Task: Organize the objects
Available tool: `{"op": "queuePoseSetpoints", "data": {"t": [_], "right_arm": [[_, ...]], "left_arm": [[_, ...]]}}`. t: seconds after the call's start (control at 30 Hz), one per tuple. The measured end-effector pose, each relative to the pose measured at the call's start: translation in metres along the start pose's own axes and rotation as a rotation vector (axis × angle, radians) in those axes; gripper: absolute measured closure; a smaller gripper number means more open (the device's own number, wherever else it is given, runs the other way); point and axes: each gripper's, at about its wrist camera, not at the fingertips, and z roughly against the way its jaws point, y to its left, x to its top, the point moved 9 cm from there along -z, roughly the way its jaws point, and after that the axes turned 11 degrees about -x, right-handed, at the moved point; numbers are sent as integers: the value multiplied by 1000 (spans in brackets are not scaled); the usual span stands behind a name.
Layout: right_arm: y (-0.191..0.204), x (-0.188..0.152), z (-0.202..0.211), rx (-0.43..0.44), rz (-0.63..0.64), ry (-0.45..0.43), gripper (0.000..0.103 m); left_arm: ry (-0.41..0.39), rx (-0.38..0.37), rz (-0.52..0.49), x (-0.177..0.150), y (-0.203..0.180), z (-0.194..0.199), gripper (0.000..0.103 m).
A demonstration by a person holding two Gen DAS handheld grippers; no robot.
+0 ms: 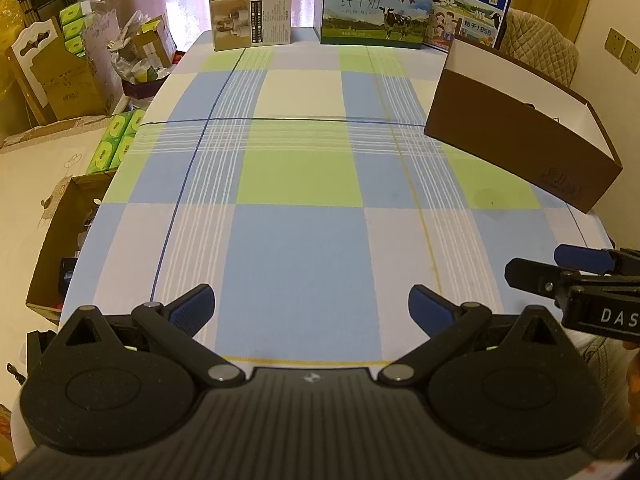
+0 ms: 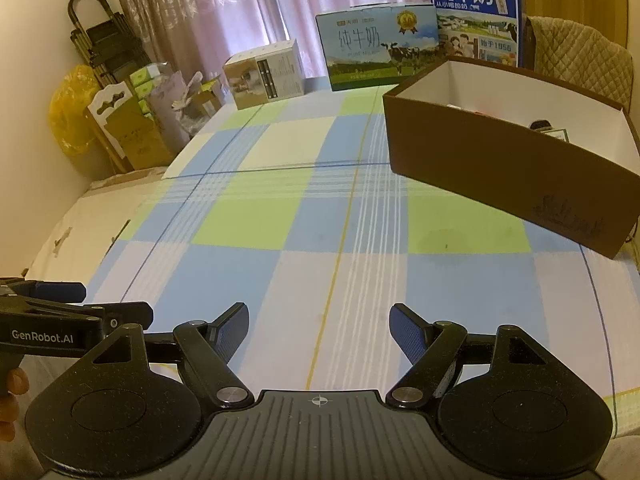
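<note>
The left gripper (image 1: 311, 306) hangs over the near edge of the table (image 1: 304, 240) with its blue-padded fingers (image 1: 193, 309) spread wide and nothing between them. The right gripper (image 2: 319, 330) sits beside it at the same near edge, likewise spread wide and empty; each one shows at the margin of the other's wrist view, the right gripper's black frame and blue pad at the far right of the left view. Part of a hand (image 2: 12, 396) shows below the left gripper's handle in the right view.

The table is covered by a checked cloth (image 2: 280, 216) in blue, green and white. The landmark is the brown open box (image 2: 508, 168) with a white interior, standing on the cloth ahead and to the right of both grippers. A few small items lie inside it, too hidden by its wall to name. Behind the brown box, at the far edge of the table, stand a green-and-blue milk carton (image 2: 378, 50) with a cow printed on it and, touching it to its right, a taller blue milk box (image 2: 476, 16). Well to the left of those, also at the far edge, is a small white-and-beige carton (image 2: 264, 74). The cloth between the grippers and the brown box is bare.
</note>
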Motion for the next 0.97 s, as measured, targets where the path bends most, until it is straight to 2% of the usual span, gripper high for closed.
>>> {"op": "queuePoseSetpoints", "data": {"t": [0.97], "right_arm": [[-12,-14,-14,-10,-26,39,28]], "left_arm": [[34,2,-34,-3,-12,-21,1]]}}
